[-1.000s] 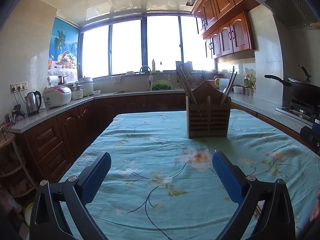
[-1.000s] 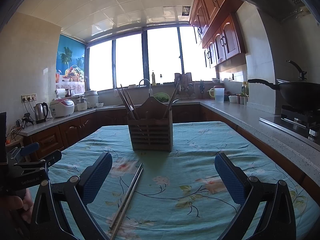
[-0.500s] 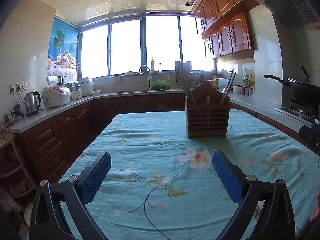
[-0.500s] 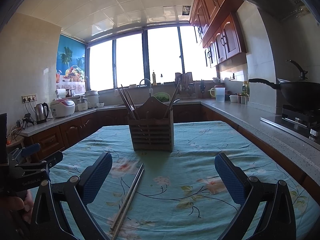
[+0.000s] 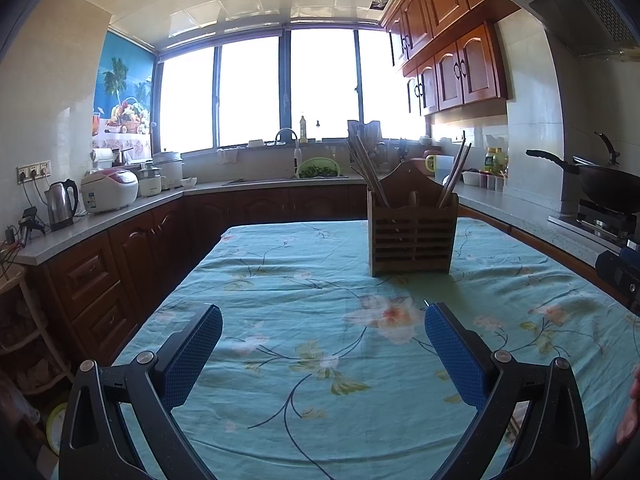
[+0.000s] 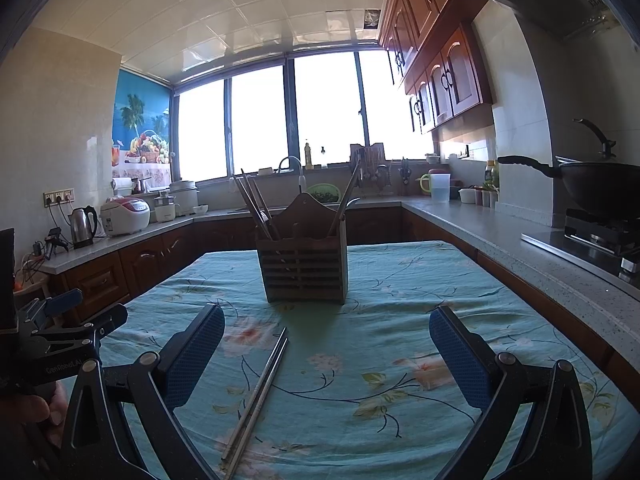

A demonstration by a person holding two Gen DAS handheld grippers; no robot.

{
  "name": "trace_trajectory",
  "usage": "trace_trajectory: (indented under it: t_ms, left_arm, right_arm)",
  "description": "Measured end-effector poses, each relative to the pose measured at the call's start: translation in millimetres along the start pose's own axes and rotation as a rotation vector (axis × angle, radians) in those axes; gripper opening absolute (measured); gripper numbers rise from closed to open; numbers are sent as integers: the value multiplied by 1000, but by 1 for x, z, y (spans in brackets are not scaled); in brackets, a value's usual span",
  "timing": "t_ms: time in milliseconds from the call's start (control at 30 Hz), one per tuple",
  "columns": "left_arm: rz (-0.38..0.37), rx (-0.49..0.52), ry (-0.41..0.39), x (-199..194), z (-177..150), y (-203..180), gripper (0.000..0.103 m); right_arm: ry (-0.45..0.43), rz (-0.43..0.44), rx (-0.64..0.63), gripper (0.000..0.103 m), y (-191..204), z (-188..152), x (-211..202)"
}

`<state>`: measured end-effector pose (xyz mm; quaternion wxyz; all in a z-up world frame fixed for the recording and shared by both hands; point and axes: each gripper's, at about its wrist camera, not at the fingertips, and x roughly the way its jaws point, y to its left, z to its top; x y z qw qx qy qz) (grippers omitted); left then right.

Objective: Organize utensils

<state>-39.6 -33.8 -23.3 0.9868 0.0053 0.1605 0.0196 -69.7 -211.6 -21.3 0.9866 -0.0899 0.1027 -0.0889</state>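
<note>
Since one second ago, little has shifted: in my left wrist view the wooden utensil holder (image 5: 413, 224) sits marginally left of its former place, and in my right wrist view the scene is nearly unchanged.

Table (image 5: 304, 280): covered by a teal floral cloth; it fills the lower half of both views. Wooden cabinets and a grey counter (image 6: 520, 236) run around it.

Utensil holder: upright on the cloth, toward the far end of the table. From my left wrist view it stands right of centre; from my right wrist view (image 6: 302, 258) it stands nearly dead ahead. Chopsticks lean out of its left and right compartments.

Left gripper (image 5: 323, 322): jaws wide apart, nothing between them, held above bare cloth near the table's near edge, well apart from the holder.

Right gripper (image 6: 327, 324): jaws equally wide, empty.

Loose chopsticks (image 6: 260, 392): one metal pair lying flat on the cloth, side by side, between the holder and me, running diagonally beside my right gripper's left finger (image 6: 196, 354). Only the right wrist view shows the full pair; the left wrist view shows just a small tip at its right finger (image 5: 454, 354).

Right wrist view alone shows my left gripper's body at its left edge with a hand (image 6: 30, 410) on it.
</note>
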Motion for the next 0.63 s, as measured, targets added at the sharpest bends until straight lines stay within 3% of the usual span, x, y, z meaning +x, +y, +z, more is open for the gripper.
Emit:
trace_trajectory:
  t_ms: [633]
  left_arm:
    - [-26, -18, 46, 14, 13, -5, 102]
  right_arm:
    - [60, 17, 10, 103, 1, 5, 18]
